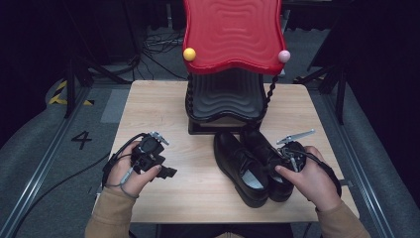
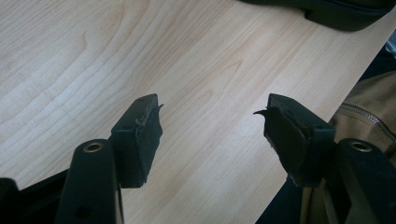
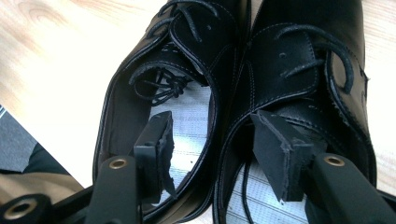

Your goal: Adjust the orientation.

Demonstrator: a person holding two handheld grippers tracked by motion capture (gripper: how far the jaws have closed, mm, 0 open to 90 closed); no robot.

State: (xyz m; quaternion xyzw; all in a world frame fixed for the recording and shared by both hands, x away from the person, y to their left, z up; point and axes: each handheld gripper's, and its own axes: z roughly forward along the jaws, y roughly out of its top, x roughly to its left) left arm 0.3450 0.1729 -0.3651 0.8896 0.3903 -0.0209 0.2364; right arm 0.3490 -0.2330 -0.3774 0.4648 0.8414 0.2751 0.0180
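Note:
A pair of black leather lace-up shoes stands side by side on the wooden table (image 1: 163, 119), toes pointing away from the person. In the right gripper view, my right gripper (image 3: 210, 121) is open. One pad hangs inside the left shoe (image 3: 154, 84) and the other inside the right shoe (image 3: 308, 60), so the shoes' two inner walls lie between the jaws with no pad pressing on them. In the high view the right gripper (image 1: 285, 161) sits at the heels of the left shoe (image 1: 237, 166) and right shoe (image 1: 265, 151). My left gripper (image 2: 212, 114) is open over bare wood, left of the shoes (image 1: 167, 172).
A small shoe rack stands at the table's far middle, with a red wavy top shelf (image 1: 233, 34) and a black lower shelf (image 1: 225, 96), just behind the shoes. A shoe sole (image 2: 336, 11) edges the left gripper view. Cables lie on the floor behind.

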